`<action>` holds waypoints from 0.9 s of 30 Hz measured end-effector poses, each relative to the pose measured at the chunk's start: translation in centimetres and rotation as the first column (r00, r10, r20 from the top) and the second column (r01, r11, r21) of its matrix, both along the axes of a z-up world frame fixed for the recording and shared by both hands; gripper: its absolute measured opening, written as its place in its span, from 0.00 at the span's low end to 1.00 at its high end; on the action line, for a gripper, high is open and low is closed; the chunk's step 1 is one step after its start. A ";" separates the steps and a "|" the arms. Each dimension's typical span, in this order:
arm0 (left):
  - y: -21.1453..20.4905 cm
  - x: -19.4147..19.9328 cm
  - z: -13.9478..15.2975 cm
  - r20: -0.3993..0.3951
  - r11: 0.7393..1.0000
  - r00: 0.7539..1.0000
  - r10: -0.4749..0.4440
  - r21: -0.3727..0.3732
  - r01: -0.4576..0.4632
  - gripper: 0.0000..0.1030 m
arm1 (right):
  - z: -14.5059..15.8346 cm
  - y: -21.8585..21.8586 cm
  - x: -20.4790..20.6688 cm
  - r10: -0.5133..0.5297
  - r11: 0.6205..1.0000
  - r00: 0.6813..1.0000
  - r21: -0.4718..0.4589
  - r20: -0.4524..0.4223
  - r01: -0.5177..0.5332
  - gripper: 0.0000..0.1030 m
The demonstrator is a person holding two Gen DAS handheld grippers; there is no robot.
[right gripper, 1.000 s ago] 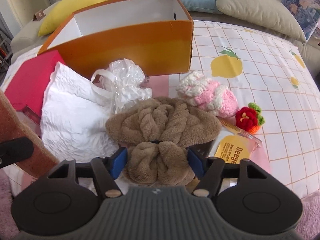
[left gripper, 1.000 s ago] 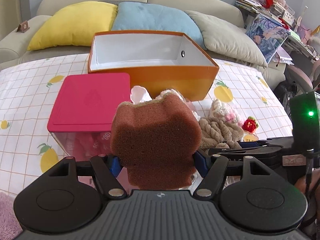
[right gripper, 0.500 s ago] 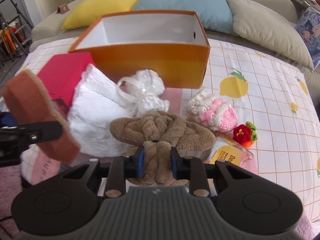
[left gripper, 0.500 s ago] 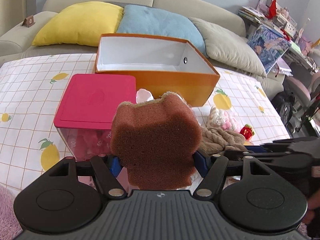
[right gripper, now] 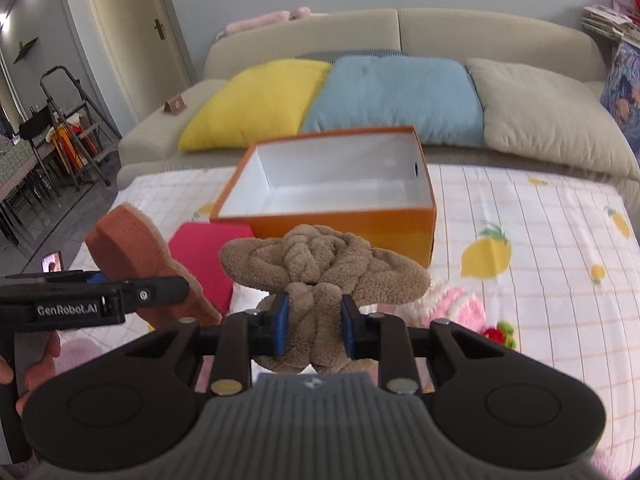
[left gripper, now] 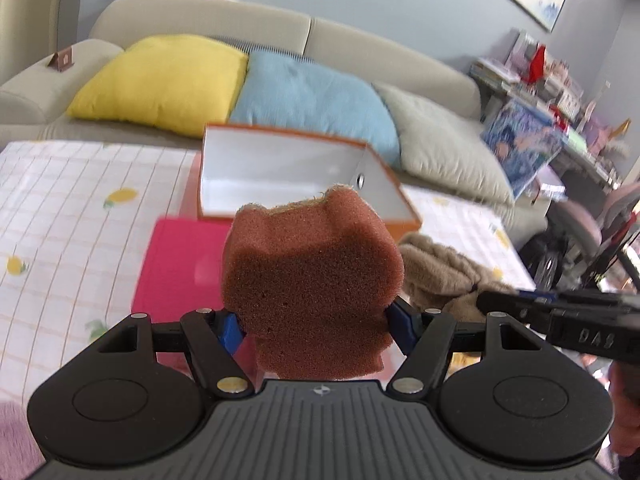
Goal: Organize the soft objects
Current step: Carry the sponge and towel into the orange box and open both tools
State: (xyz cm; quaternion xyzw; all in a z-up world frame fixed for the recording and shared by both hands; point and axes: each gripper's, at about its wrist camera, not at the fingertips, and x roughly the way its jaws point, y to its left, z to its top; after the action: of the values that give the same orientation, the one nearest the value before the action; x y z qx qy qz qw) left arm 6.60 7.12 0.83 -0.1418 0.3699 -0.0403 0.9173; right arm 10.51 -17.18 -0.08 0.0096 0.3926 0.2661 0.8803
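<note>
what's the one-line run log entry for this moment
left gripper: shut on sponge | right gripper: shut on plush toy | both held above table | orange box: empty, ahead

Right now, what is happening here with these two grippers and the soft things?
A person holds a gripper in each hand above a table with a lemon-print cloth. The left gripper clamps a brown sponge. The right gripper pinches a tan knotted plush piece. Both are held up in front of the open orange box, which looks empty. A pink and white knitted item lies on the cloth.
</note>
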 end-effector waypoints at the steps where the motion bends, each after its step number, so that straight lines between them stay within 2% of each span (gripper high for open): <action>1: 0.3 0.5 0.6 0.007 1.000 1.000 0.001 -0.009 -0.001 0.78 | 0.5 0.3 0.3 0.004 1.000 1.000 -0.001 0.018 -0.004 0.25; 6: 1.1 3.2 3.5 0.057 1.000 0.998 -0.016 0.006 0.016 0.78 | 2.6 2.0 2.1 0.033 0.999 0.994 -0.003 0.107 -0.033 0.25; 10: 2.3 5.9 4.6 0.049 0.999 0.999 -0.022 -0.048 0.024 0.78 | 3.5 3.7 4.5 0.048 0.999 0.987 -0.015 0.150 -0.046 0.25; 13: 2.7 8.2 4.8 0.022 0.999 0.999 -0.028 -0.029 0.029 0.78 | 3.5 5.2 6.5 0.062 0.998 0.984 -0.030 0.167 -0.058 0.25; 16: 3.4 10.4 4.0 -0.040 0.998 0.998 -0.044 -0.047 0.042 0.78 | 2.9 6.7 8.6 0.067 0.997 0.984 -0.045 0.165 -0.060 0.25; 20: 4.1 12.9 2.4 -0.099 0.999 0.994 -0.039 -0.001 0.039 0.78 | 1.5 8.8 11.2 0.077 0.996 0.987 -0.059 0.138 -0.069 0.25; 27: 6.1 17.0 -1.6 -0.219 1.000 0.975 -0.025 -0.005 0.024 0.78 | -2.2 12.2 15.7 0.088 0.988 0.993 -0.132 0.076 -0.077 0.20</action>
State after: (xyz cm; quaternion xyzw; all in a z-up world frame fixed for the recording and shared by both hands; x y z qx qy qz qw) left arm 23.63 13.26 -0.73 -0.1420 0.4706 -0.0362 0.8701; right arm 26.19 -4.95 -2.27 -0.0745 0.3727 0.2764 0.8827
